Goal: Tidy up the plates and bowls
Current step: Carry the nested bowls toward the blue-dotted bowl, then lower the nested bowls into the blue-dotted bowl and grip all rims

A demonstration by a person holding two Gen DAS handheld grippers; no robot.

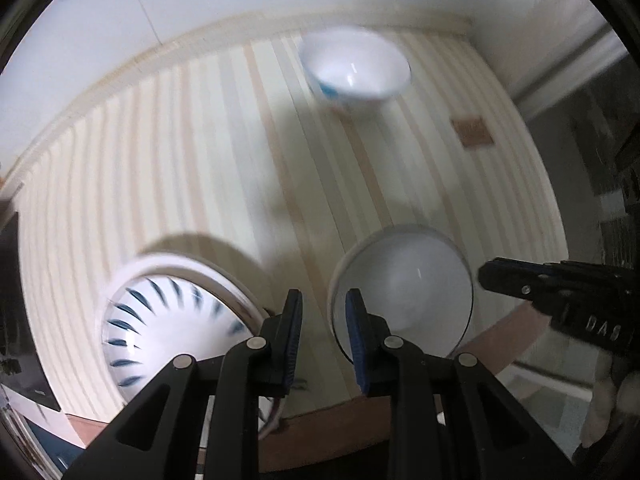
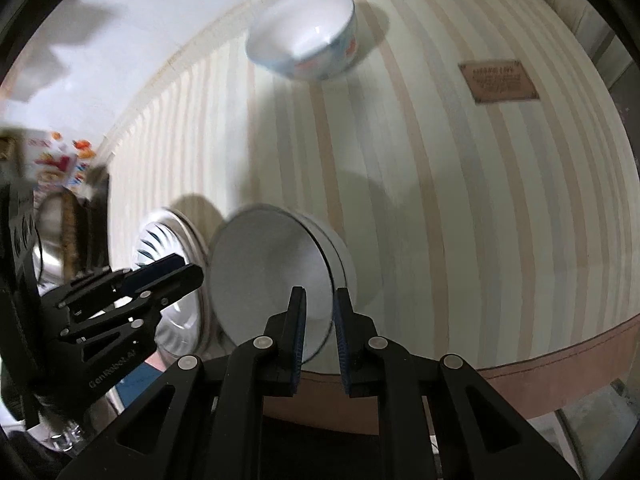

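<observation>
A plain white bowl (image 1: 404,292) (image 2: 276,276) sits near the table's front edge. A white plate with blue dashes (image 1: 172,324) (image 2: 168,280) lies to its left. A patterned white bowl (image 1: 356,66) (image 2: 308,36) stands at the back. My left gripper (image 1: 323,340) is slightly open and empty, hovering between the plate and the plain bowl; it also shows in the right wrist view (image 2: 182,268). My right gripper (image 2: 320,328) is narrowly open with the plain bowl's near rim between its fingers; it shows at the right of the left wrist view (image 1: 492,276).
The table wears a striped cloth (image 1: 200,160) with a brown label (image 1: 474,132) (image 2: 500,80) at the right. White walls stand behind. A metal bowl (image 2: 52,240) and colourful packaging (image 2: 56,160) are off the table's left side.
</observation>
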